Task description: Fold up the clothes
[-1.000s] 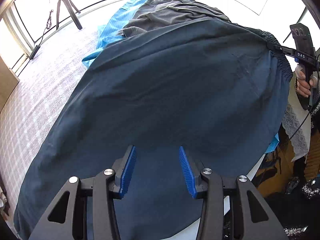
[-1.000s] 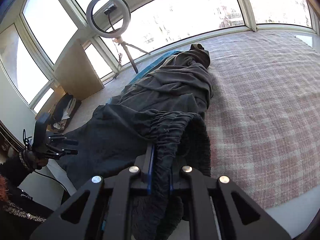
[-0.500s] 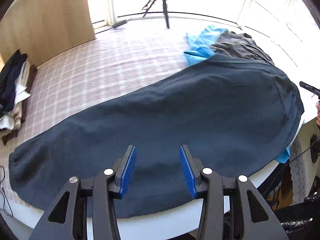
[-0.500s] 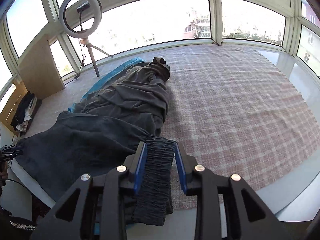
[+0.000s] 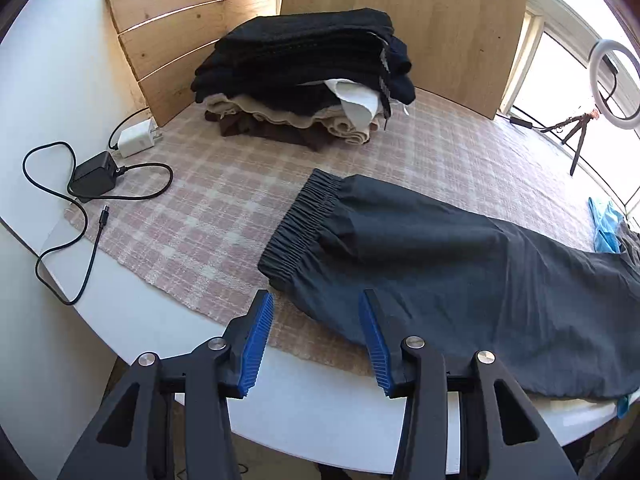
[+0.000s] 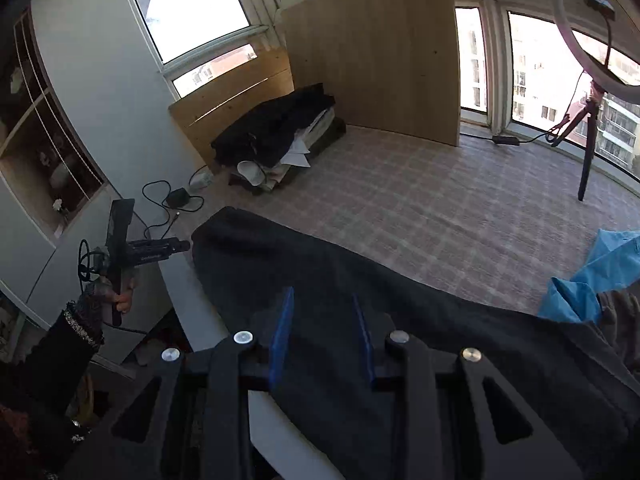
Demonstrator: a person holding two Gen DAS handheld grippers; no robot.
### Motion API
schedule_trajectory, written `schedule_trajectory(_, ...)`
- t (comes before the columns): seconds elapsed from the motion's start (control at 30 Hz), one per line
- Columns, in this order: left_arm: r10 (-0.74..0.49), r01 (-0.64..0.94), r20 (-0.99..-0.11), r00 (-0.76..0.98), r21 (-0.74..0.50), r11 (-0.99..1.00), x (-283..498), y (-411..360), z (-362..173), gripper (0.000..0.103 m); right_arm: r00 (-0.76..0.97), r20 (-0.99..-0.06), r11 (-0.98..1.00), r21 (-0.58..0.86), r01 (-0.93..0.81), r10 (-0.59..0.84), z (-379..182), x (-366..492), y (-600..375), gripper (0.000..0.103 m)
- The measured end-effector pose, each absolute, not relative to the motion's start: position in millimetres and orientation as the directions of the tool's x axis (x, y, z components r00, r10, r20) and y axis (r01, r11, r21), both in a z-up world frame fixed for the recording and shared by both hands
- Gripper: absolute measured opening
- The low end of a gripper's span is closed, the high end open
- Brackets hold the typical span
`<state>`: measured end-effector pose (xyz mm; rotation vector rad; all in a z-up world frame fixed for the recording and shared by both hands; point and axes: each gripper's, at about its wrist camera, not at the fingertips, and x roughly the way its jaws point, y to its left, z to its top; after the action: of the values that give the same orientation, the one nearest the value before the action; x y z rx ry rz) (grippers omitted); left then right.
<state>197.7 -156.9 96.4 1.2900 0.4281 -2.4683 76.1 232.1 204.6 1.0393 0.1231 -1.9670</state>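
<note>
Dark trousers (image 5: 460,264), tabletop's near edge: soft, light, limp; take at elastic cuff (image 5: 298,228). Left gripper (image 5: 316,344), right gripper (image 6: 322,332): parted, empty.

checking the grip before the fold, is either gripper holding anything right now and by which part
Nothing is held. The left gripper hangs open just short of the dark trousers, and the right gripper is open above them.

Likely a home sunroom: wraparound windows (image 6: 200,8), folded clothes stack (image 5: 304,76), shelving (image 6: 36,128), ring light (image 5: 614,80).
</note>
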Motion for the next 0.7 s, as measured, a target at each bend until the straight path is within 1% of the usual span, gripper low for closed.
schedule_trajectory(0.07,-0.110,0.407,-0.828,-0.550,-0.151,-0.901,196.8,-172.1,88.7,0.045,-0.169,-0.744,-0.535,0.285,0.796,-0.647,184.6,83.6,139.8,0.028)
schedule_trajectory(0.13,-0.074,0.397,-0.826,-0.559,-0.188,-0.898,195.7,-186.5,80.6,0.047,-0.112,-0.785,-0.474,0.248,0.845,-0.610,162.5,95.4,58.8,0.026)
schedule_trajectory(0.2,-0.038,0.381,-0.821,-0.569,-0.223,-0.897,194.5,-197.1,73.3,0.047,-0.100,-0.817,-0.450,0.206,0.869,-0.568,139.8,103.7,-4.0,0.025)
schedule_trajectory(0.27,0.001,0.357,-0.814,-0.581,-0.256,-0.899,193.2,-202.2,67.2,0.047,-0.050,-0.846,-0.448,0.230,0.864,-0.531,114.8,95.3,-52.2,0.025)
schedule_trajectory(0.33,0.027,0.334,-0.808,-0.589,-0.274,-0.902,188.8,-206.5,61.9,0.047,-0.039,-0.878,-0.464,0.215,0.859,-0.478,90.5,85.3,-82.7,0.025)
schedule_trajectory(0.4,0.043,0.324,-0.804,-0.593,-0.287,-0.902,184.3,-210.8,56.9,0.048,-0.088,-0.922,-0.500,0.123,0.857,-0.377,66.4,75.5,-99.0,0.025)
schedule_trajectory(0.43,0.059,0.318,-0.798,-0.599,-0.305,-0.898,182.5,-213.6,54.8,0.048,-0.134,-0.944,-0.534,0.051,0.844,-0.303,54.9,69.0,-101.8,0.025)
schedule_trajectory(0.53,0.115,0.303,-0.777,-0.619,-0.372,-0.877,179.2,-220.2,49.4,0.048,-0.122,-0.956,-0.551,0.047,0.833,-0.266,48.5,57.9,-95.6,0.025)
schedule_trajectory(0.6,0.148,0.290,-0.763,-0.629,-0.407,-0.866,176.3,-222.3,46.6,0.048,-0.127,-0.967,-0.551,0.016,0.835,-0.221,47.8,55.2,-94.0,0.025)
schedule_trajectory(0.63,0.148,0.285,-0.765,-0.627,-0.402,-0.870,174.1,-221.0,45.1,0.048,-0.109,-0.969,-0.541,0.029,0.840,-0.222,50.5,54.4,-93.1,0.025)
schedule_trajectory(0.7,0.140,0.275,-0.772,-0.620,-0.381,-0.883,169.6,-217.8,42.1,0.048,-0.089,-0.958,-0.524,0.071,0.849,-0.274,64.8,51.9,-93.1,0.025)
